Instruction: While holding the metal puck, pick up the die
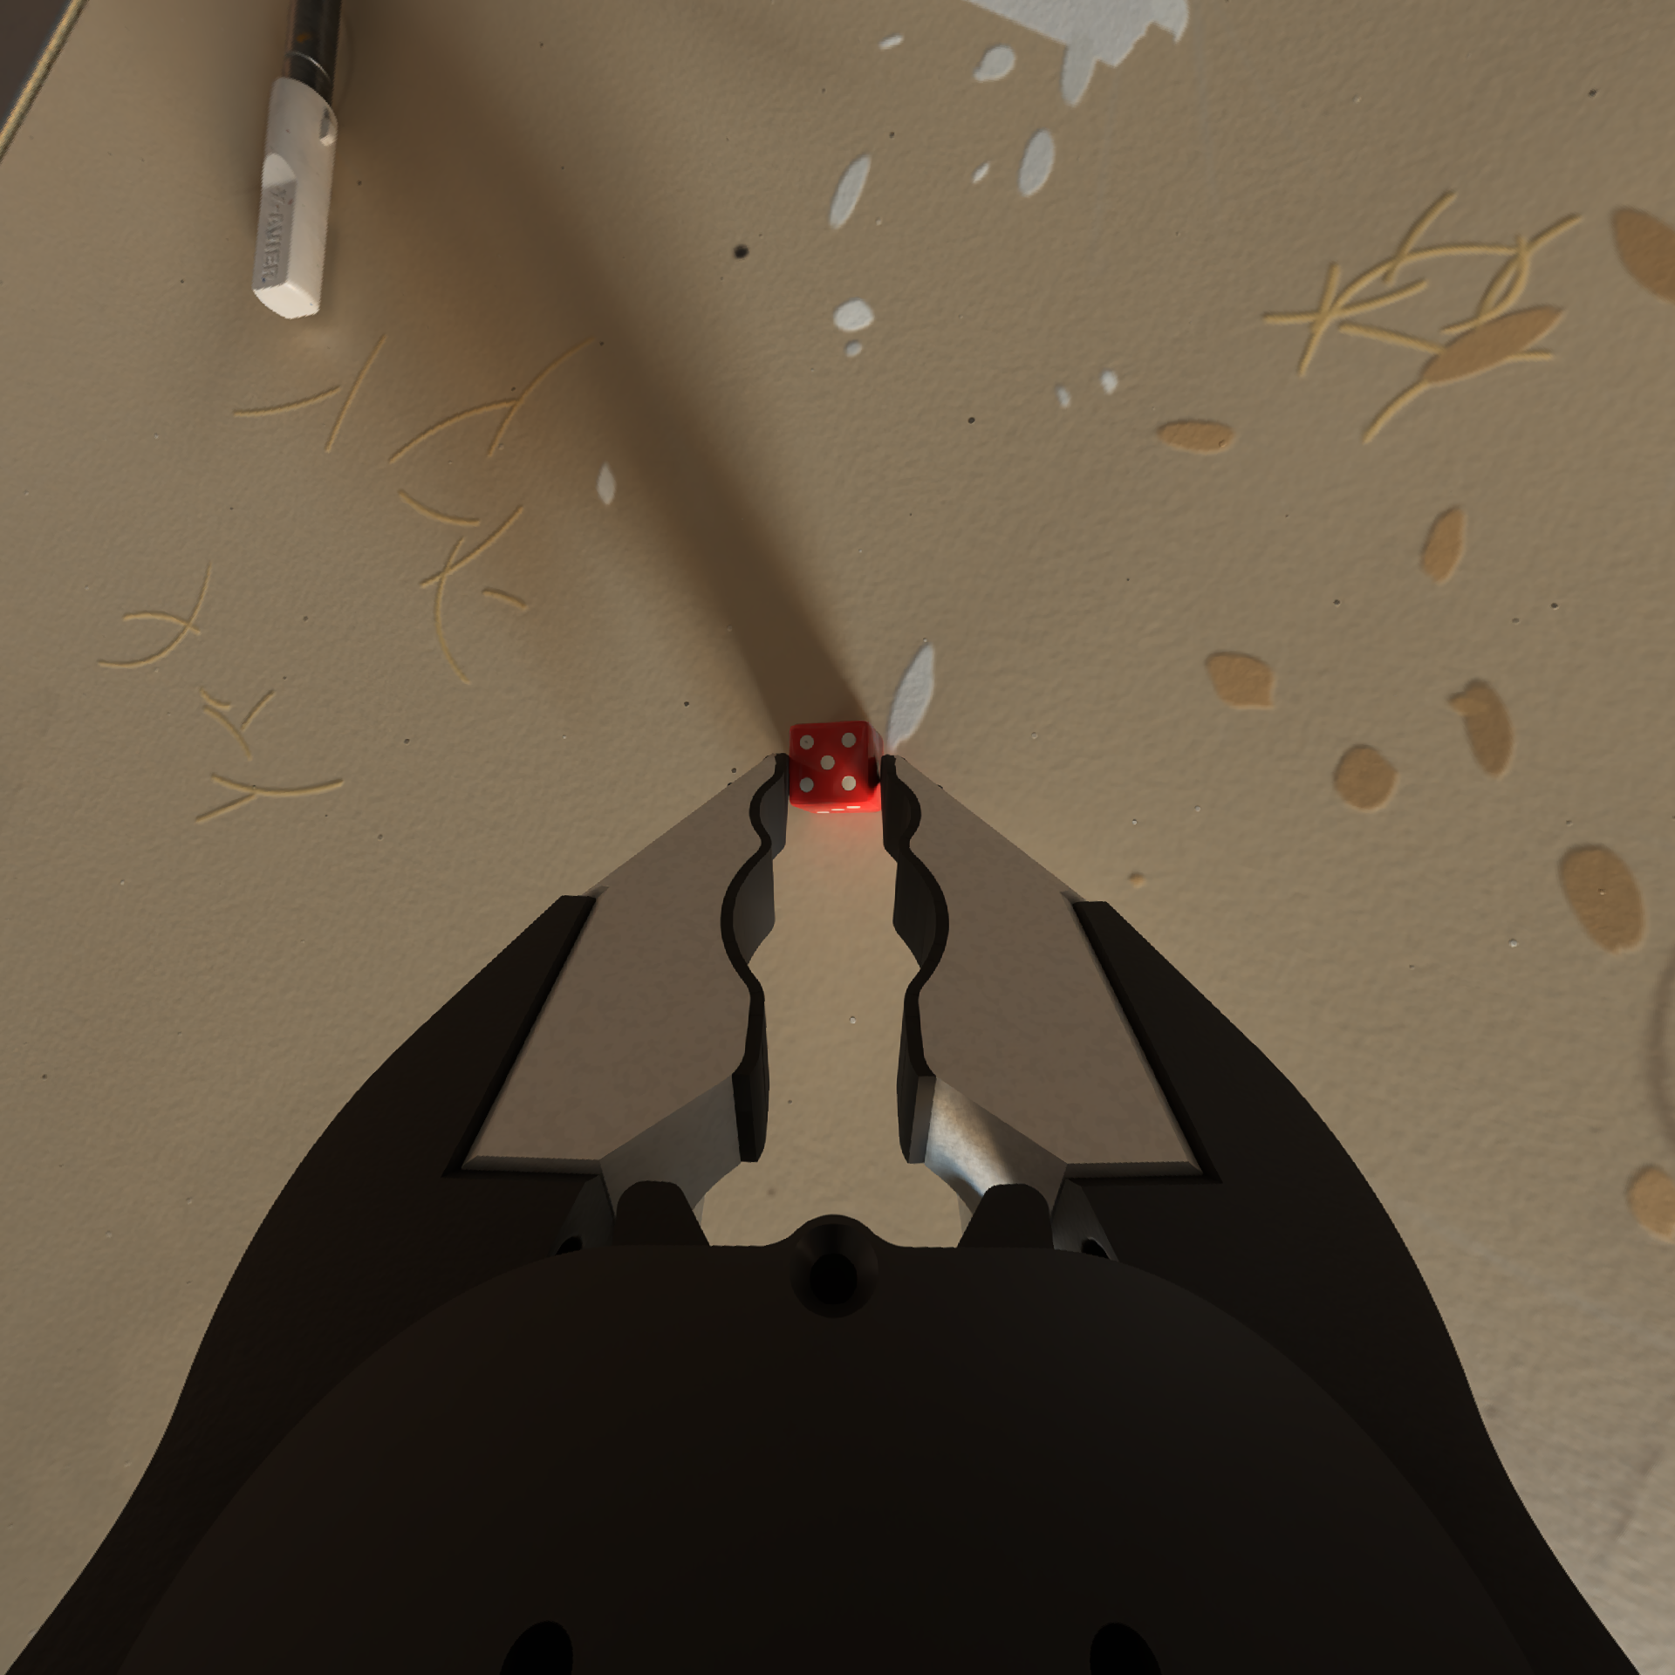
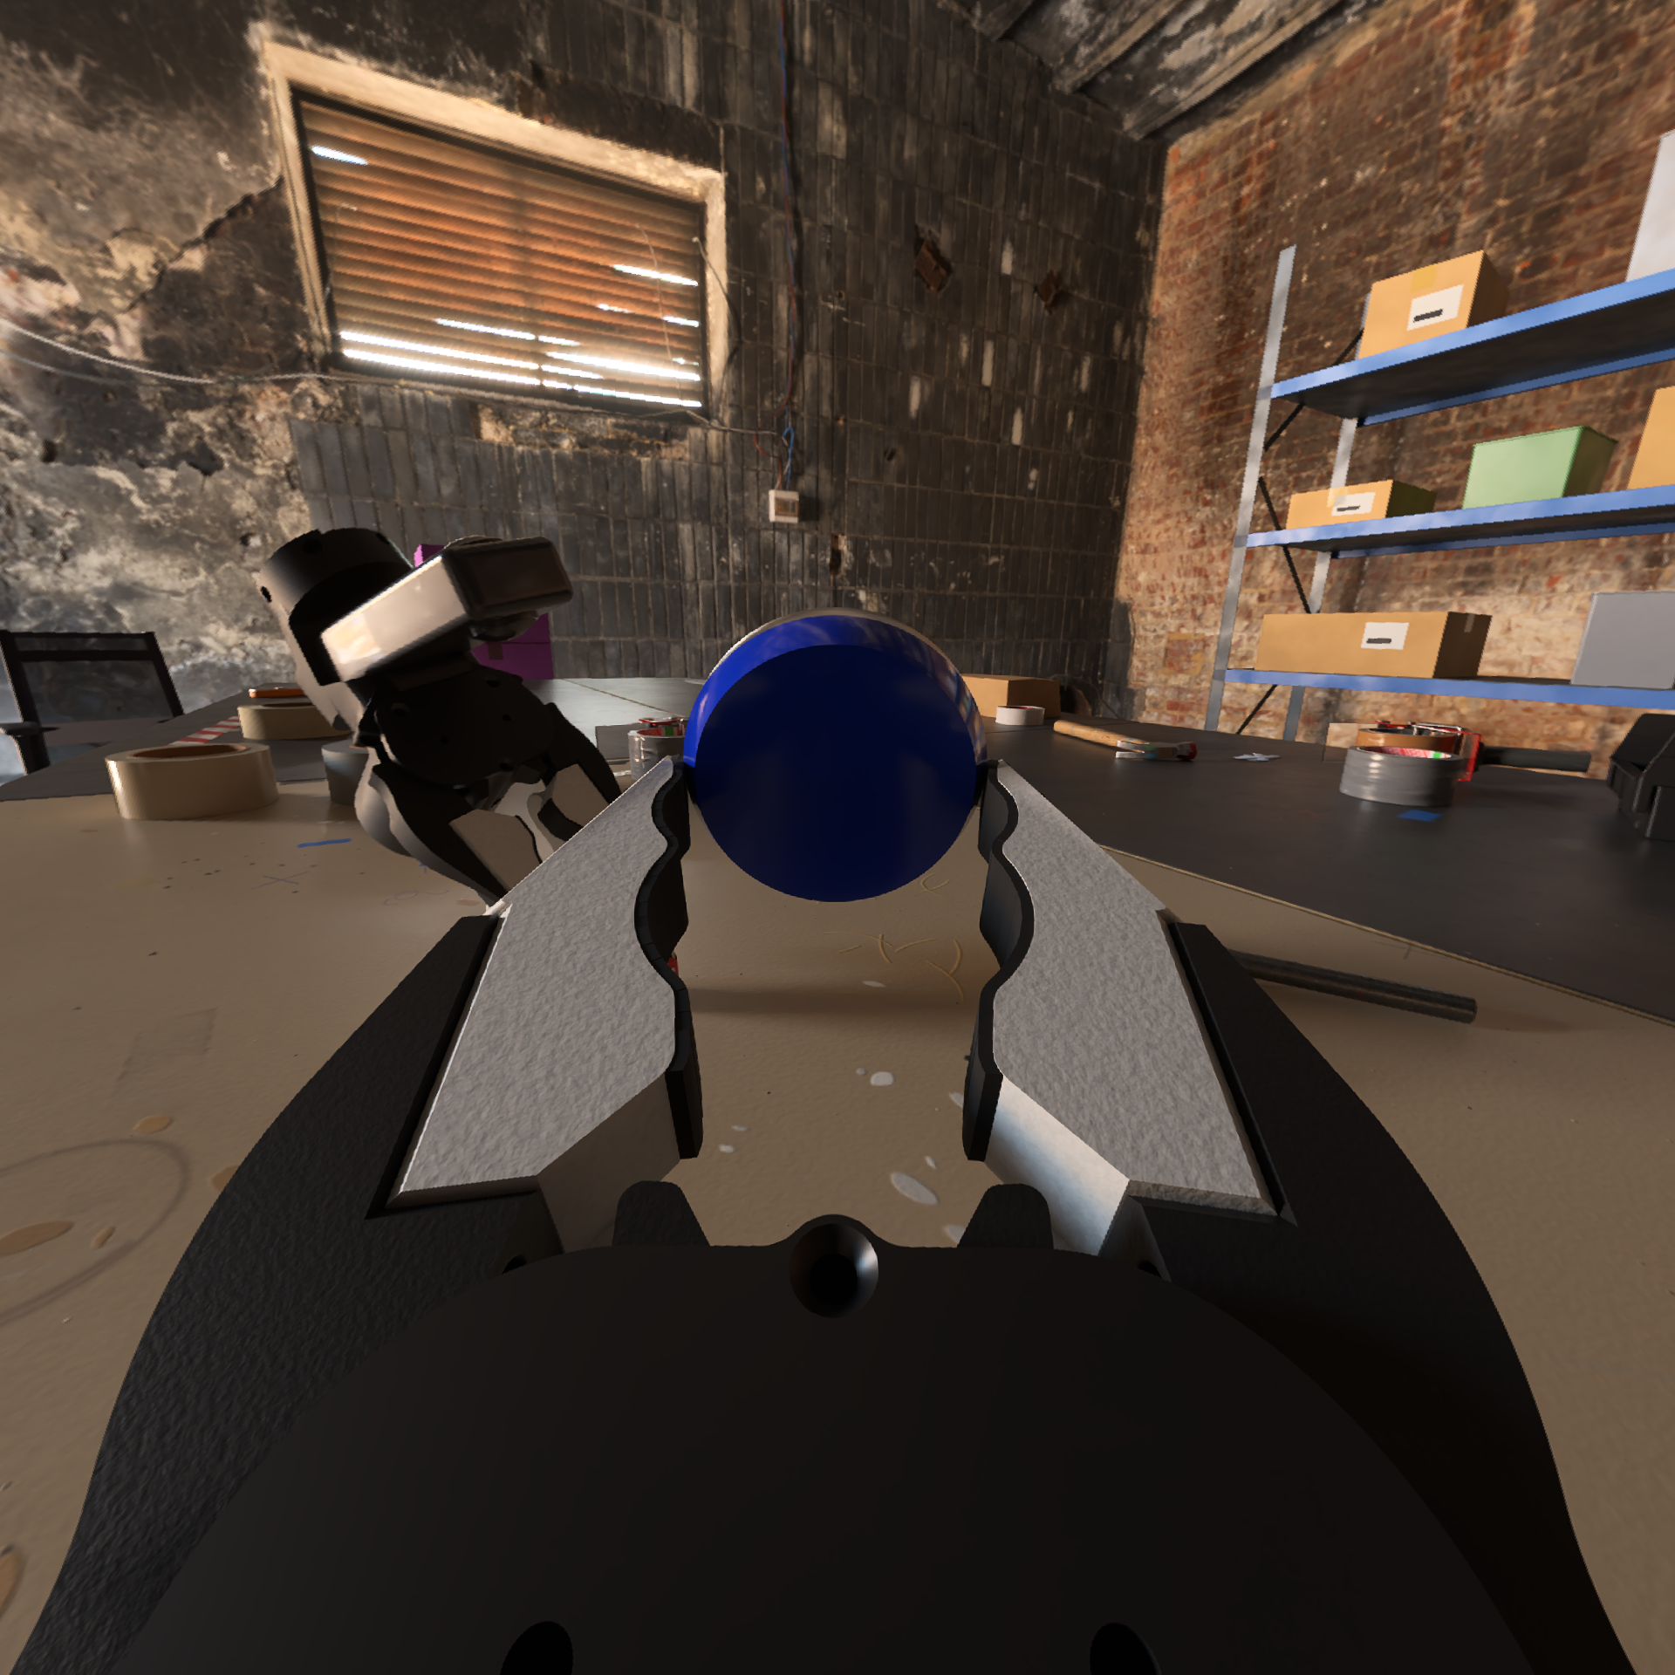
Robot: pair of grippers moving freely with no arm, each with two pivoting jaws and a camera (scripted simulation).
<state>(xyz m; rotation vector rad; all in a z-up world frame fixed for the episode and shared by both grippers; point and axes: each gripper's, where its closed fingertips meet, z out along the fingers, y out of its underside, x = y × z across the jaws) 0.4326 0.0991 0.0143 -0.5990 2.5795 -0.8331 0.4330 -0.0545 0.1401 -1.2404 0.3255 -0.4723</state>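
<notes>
Now textured jaws pinch die (image 1: 832,763) (red cube).

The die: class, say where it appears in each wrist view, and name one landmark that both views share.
Left wrist view: the die is just above centre, between the left gripper's fingertips.
Right wrist view: mostly hidden; a red speck by the right gripper's left finger may be it.
Shared landmark: the tan table with white paint flecks.
</notes>
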